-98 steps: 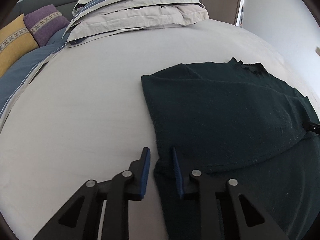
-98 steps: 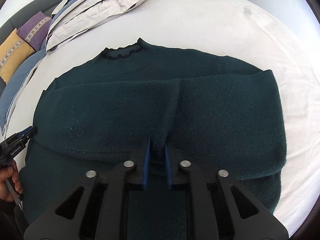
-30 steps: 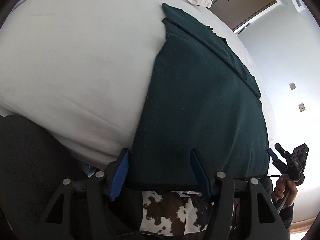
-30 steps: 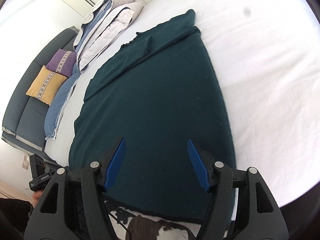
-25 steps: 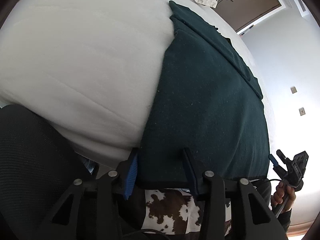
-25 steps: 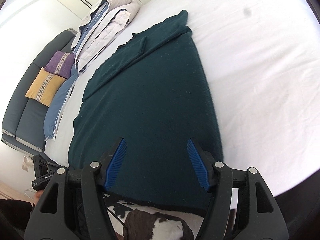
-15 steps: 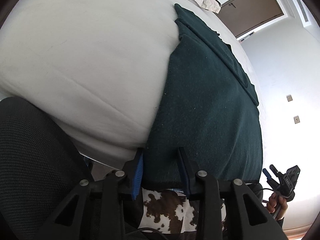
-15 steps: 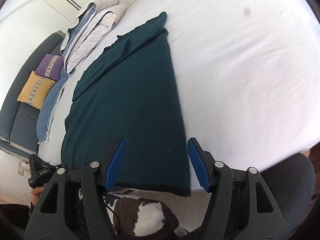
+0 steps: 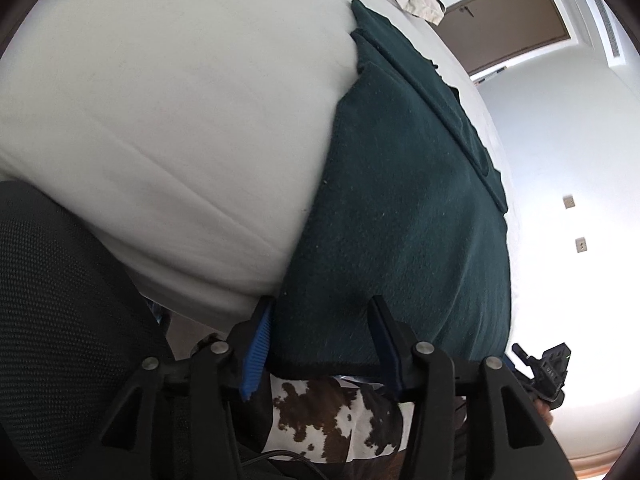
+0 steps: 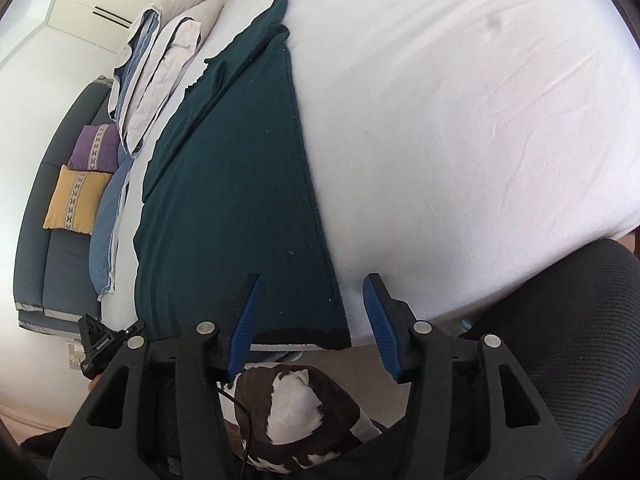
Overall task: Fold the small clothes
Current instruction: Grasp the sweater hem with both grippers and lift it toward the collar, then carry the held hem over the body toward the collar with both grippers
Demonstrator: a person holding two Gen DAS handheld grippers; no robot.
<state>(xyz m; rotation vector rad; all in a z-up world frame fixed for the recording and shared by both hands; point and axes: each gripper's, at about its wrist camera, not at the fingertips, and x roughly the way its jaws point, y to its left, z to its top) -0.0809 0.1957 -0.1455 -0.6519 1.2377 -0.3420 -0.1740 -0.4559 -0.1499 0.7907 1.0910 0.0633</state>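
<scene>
Right hand-held gripper [image 10: 312, 280] shifted to sweater [image 10: 232, 208] corner, jaws narrowing, apart astride its half-hidden hem

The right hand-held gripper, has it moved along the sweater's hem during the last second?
Yes. The right hand-held gripper slid rightward to the sweater hem's right corner.

Sweater [image 10: 236, 208] lies on bed [image 10: 460, 140], hem between right gripper [image 10: 310, 320] fingers. Pillows [image 10: 160, 76] beyond it, far left; chair [image 10: 580, 340] right.
</scene>
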